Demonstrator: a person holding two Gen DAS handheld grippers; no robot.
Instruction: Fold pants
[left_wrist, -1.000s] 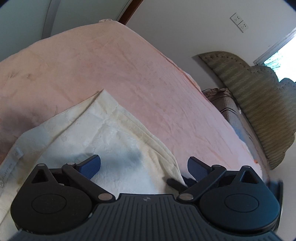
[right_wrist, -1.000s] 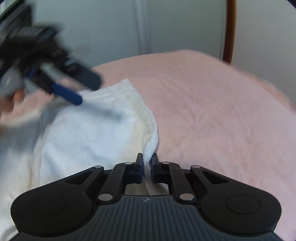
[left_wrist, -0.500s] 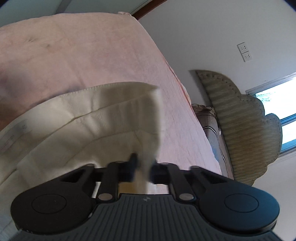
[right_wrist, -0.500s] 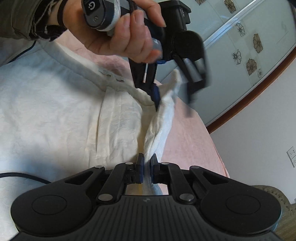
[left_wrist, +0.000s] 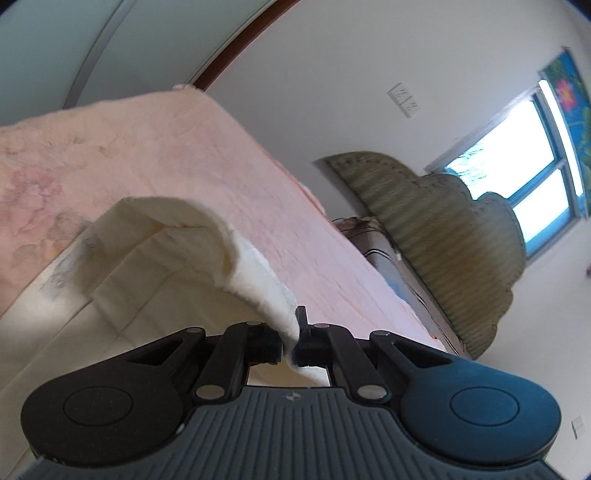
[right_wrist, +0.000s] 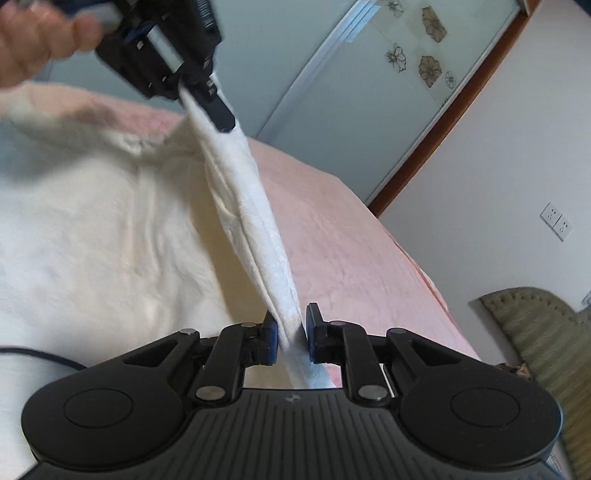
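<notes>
Cream-white pants (right_wrist: 92, 229) lie spread on a pink bed cover (right_wrist: 351, 240). One edge of them is lifted into a taut band between my two grippers. My right gripper (right_wrist: 291, 332) has that band between its pads; its jaws are opening a little, and the cloth still fills the gap. My left gripper (right_wrist: 221, 118), held by a person's hand (right_wrist: 33, 48), pinches the far end of the band. In the left wrist view, the left gripper (left_wrist: 290, 343) is shut on a curled-over hem of the pants (left_wrist: 166, 258).
The bed cover (left_wrist: 147, 147) runs on beyond the pants to the bed's far edge. A green padded headboard (left_wrist: 443, 229) and a bright window (left_wrist: 517, 166) are on the right. A glass sliding door (right_wrist: 351, 92) stands behind the bed. A dark cable (right_wrist: 37, 354) crosses the pants at the lower left.
The left gripper went from wide open over the flat pants to shut on their edge, then lifted it up and away. The cloth between the grippers drew taut. The right jaws parted slightly.
</notes>
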